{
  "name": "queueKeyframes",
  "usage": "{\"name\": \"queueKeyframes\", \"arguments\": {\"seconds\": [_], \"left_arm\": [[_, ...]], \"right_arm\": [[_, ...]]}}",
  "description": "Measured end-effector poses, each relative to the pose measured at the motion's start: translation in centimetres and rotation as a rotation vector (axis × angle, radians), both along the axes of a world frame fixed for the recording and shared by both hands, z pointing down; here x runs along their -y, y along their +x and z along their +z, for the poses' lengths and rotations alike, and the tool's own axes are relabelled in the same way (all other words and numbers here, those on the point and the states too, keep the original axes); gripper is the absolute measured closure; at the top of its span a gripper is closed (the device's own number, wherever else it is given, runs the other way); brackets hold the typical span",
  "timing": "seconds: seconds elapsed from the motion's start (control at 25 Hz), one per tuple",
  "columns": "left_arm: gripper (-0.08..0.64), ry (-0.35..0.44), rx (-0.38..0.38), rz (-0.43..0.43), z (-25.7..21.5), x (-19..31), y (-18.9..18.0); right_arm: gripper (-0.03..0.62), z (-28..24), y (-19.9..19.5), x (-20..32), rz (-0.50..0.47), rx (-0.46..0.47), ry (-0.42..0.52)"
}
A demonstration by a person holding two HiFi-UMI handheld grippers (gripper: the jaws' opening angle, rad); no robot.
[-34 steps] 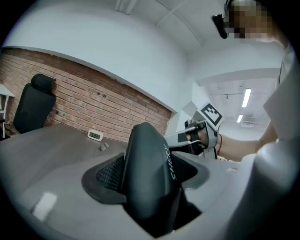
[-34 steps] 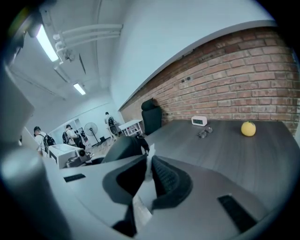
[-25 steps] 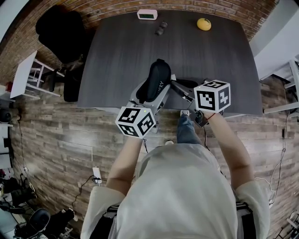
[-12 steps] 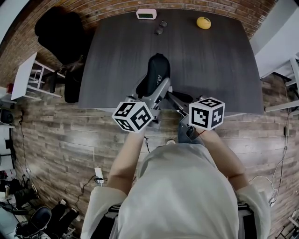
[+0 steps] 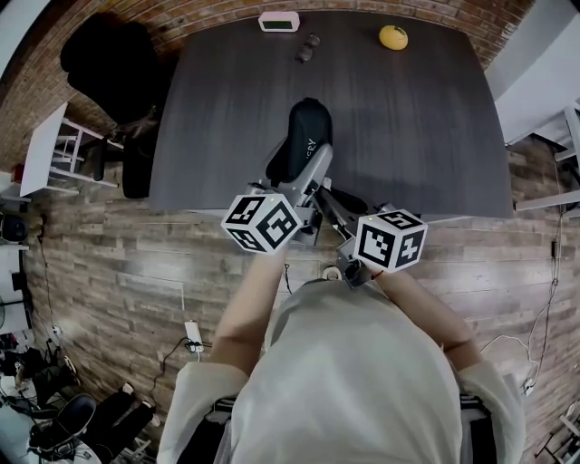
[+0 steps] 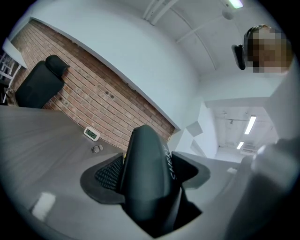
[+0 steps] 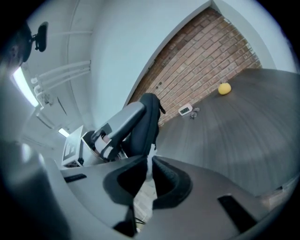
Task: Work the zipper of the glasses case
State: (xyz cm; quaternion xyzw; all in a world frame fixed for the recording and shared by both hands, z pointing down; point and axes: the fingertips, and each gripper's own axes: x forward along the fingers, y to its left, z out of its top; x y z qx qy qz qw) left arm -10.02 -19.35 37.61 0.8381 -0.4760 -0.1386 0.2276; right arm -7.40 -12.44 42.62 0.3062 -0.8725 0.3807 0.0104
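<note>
1. The left gripper [image 6: 147,180] has its jaws clamped on the black glasses case [image 5: 304,136]. A pad [image 6: 108,174] presses on each side of the case's lower end.
2. The case stands on end in that grip, over the near half of the dark table [image 5: 417,136]. White lettering runs along its side.
3. The right gripper [image 7: 149,171] sits just right of the left one, closer to the person and near the table's front edge. Its pads [image 7: 171,180] are pressed almost together, leaving only a thin slit, and I cannot make out anything caught between them.
4. In the right gripper view, the case shows just beyond the jaw tips.
5. At the far edge of the table sit a small digital clock [image 5: 278,20], a small grey object [image 5: 306,47] and a yellow fruit [image 5: 393,36].
6. A black chair [image 5: 109,59] stands at the table's far left corner.
</note>
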Motion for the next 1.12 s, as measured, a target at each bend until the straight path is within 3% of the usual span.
{"name": "queueKeyframes", "arguments": {"seconds": [0.24, 0.48, 0.72, 0.88, 1.12], "left_arm": [[0.233, -0.042, -0.017, 0.036, 2.2, 0.9, 1.0], [0.233, -0.093, 0.021, 0.042, 5.1, 3.4, 2.3], [0.233, -0.200, 0.049, 0.034, 9.3, 6.8, 3.0], [0.233, -0.300, 0.059, 0.022, 13.1, 9.0, 3.7], [0.233, -0.436, 0.118, 0.028, 18.2, 11.9, 5.7]], "right_arm": [[0.571, 1.8, 0.8, 0.7, -0.014, -0.048, -0.014], [0.509, 4.5, 3.8, 2.1, -0.027, -0.293, 0.104], [0.544, 6.0, 8.0, 5.2, 0.006, -0.468, 0.246], [0.588, 7.4, 10.2, 7.5, 0.015, -0.532, 0.256], [0.588, 9.7, 12.3, 10.3, 0.002, -0.551, 0.213]]}}
